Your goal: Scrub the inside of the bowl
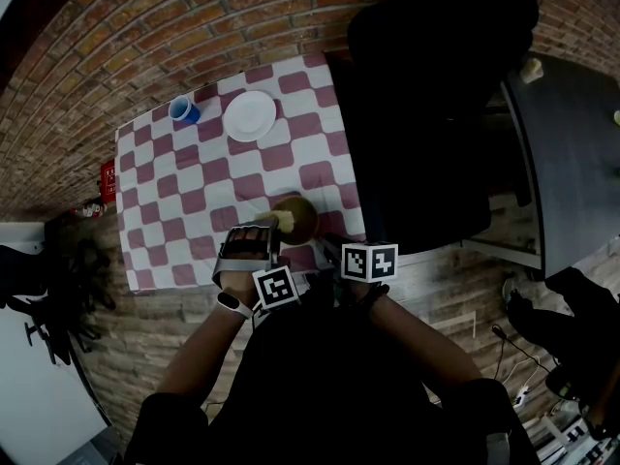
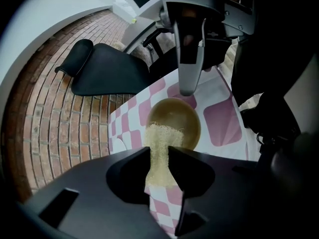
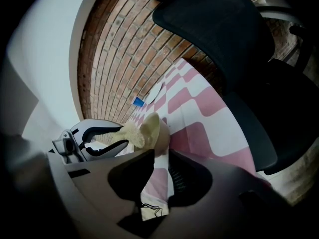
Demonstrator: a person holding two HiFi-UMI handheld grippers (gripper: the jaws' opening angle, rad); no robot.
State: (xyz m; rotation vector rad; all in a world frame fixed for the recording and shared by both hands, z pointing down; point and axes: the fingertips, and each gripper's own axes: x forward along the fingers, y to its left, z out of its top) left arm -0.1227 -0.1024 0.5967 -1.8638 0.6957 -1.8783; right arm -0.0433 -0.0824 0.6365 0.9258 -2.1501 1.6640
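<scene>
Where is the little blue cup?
In the head view, the blue cup stands near the far left corner of the checked tablecloth, just left of the white plate.

A tabletop (image 1: 194, 211) under a maroon-and-white checked cloth stands against red brickwork (image 1: 145, 27), which looks greyer on the near side. 1 black office chair (image 1: 426, 114) sits just beside its right edge, with a dark grey desk (image 1: 581, 153) farther right. A white panel (image 1: 39, 395) fills the lower left corner.
</scene>
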